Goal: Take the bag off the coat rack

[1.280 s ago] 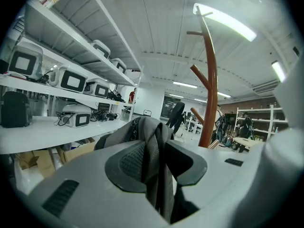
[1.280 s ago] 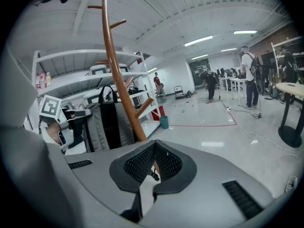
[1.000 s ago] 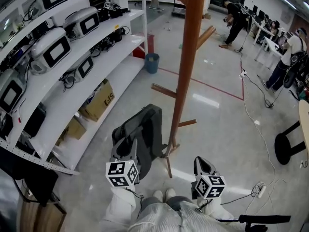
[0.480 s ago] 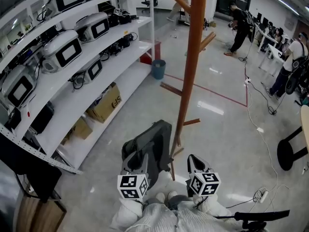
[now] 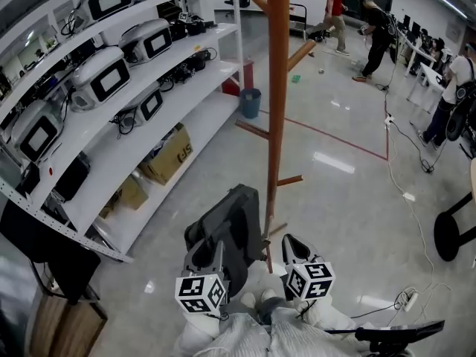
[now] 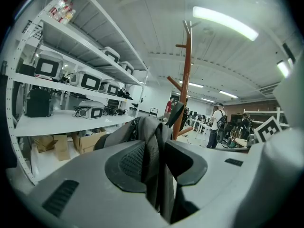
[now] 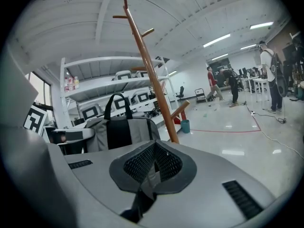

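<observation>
Glossy grey floor (image 5: 349, 199) fills a long workroom, with a red line taped across it. White shelving (image 5: 204, 114) runs down the left side. It carries rows of white machines (image 5: 99, 78) with dark screens, and cardboard boxes (image 5: 167, 155) sit on its lowest level. A brown wooden coat rack (image 5: 277, 88) stands in the middle, with short pegs sticking out high and low on its pole. Several people (image 5: 381, 28) stand far off at the back right, near desks.

The grey bag (image 5: 232, 225) hangs low, just left of the pole's foot. In the right gripper view its black handle loop stands upright and clear of the pole. The left gripper (image 5: 206, 248) is clamped on the bag's fabric, which bunches between its pads. The right gripper (image 5: 288, 242) is closed, with its tips touching. It sits just right of the pole's foot, so the pole stands between the two grippers.

A black stool (image 5: 454, 233) stands at the right edge. A blue bin (image 5: 251, 103) sits by the shelving's far end. A cable (image 5: 413, 207) trails across the floor to a power strip (image 5: 405, 298).
</observation>
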{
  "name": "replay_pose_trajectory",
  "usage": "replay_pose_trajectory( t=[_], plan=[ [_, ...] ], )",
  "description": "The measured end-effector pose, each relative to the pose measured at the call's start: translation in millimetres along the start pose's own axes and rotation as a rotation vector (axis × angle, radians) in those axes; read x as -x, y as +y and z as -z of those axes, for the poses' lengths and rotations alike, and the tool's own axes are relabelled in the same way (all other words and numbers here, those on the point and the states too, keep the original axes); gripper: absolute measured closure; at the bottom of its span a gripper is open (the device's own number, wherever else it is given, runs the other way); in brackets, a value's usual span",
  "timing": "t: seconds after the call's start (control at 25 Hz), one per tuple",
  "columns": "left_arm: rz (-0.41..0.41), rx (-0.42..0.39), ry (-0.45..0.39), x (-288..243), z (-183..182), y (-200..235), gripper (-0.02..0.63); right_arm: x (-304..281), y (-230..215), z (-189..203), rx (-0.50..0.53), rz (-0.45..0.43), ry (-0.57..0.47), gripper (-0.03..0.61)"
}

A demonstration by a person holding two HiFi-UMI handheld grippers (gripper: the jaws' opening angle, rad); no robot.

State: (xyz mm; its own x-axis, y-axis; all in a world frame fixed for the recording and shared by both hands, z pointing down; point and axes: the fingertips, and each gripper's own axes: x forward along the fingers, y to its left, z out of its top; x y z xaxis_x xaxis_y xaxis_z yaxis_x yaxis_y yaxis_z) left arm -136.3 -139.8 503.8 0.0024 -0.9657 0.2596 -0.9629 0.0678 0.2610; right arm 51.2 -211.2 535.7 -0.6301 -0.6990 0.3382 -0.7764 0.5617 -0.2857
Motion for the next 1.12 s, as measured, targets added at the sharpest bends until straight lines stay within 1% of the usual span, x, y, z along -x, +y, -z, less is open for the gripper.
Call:
replay_pose_trajectory(
  t=[0.16,0.28,0.52,0.76,1.12],
  plan=[
    [0.005,-0.031,0.005,2.8,-0.8,-4.0,0.501,7.2,6.1,-1.3,-0.003,0.004,-0.018,0.566],
    [0.014,-0.044,0.014,10.4,4.4,-7.6,0.501,20.9,10.4,3.6,0.015,0.013,-0.022,0.566],
    [0.072,-0.041,0.014,27.3,5.8,-17.2,0.500,46.6,16.2,9.0,-0.012,0.066,-0.064,0.566],
    [0.108,-0.033,0.016,54.1,7.4,-20.4,0.500,77.4,30.7,20.2,-0.005,0.113,-0.080,0.566],
    [0.162,-0.066,0.001,92.7,14.1,-40.9,0.500,127.1,49.8,41.4,-0.020,0.173,-0.105,0.566]
  ],
)
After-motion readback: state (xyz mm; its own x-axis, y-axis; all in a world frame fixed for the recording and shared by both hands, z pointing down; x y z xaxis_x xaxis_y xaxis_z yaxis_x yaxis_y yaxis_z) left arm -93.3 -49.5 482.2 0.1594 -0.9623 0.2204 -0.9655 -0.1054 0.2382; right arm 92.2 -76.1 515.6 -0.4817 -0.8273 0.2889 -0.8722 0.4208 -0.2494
